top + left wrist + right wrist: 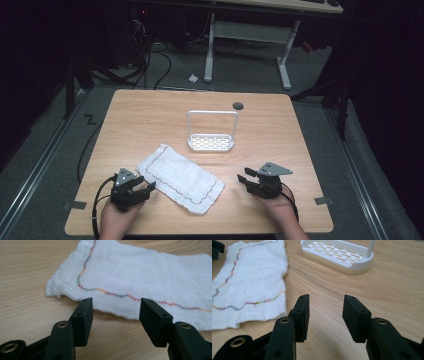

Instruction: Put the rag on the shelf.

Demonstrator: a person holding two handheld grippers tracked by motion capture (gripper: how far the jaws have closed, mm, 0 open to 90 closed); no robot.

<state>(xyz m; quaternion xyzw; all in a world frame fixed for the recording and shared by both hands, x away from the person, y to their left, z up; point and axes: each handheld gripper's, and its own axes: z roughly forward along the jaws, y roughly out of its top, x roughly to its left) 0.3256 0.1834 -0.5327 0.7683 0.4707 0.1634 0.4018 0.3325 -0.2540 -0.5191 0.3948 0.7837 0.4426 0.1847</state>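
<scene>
While the white cloth (180, 179) lies flat and slantwise on the bench (280, 145), nothing of the work on it can be judged as done. It is spread between the two hands near the front edge, with a wavy line of coloured stitching running just inside its border. No fold, lift or crease from handling can be made out in the high view.

The left tongs (146, 189) are held just beside the cloth's near left end. In the left gripper view the jaws are seen spread wide, with bare wood between them and the cloth's edge (117, 312) lying just beyond the tips, so the fabric is approached but not touched. The right tongs (245, 180) are held low over the bench near the cloth's right end, a little apart from it. In the right gripper view these jaws are also spread with nothing between them, and the cloth (249, 287) is seen off to their left.

A white slotted rack (211, 142) with an upright wire frame stands farther back, well apart from the cloth, and nothing is held in it or draped over it. A small dark round hole (238, 106) is set in the bench top behind it.

From this layout the work is judged to be at its very start: both ends of the cloth are yet to be gripped, and whatever is to be done with it, whether folding or carrying it to the rack, is all left to do.
</scene>
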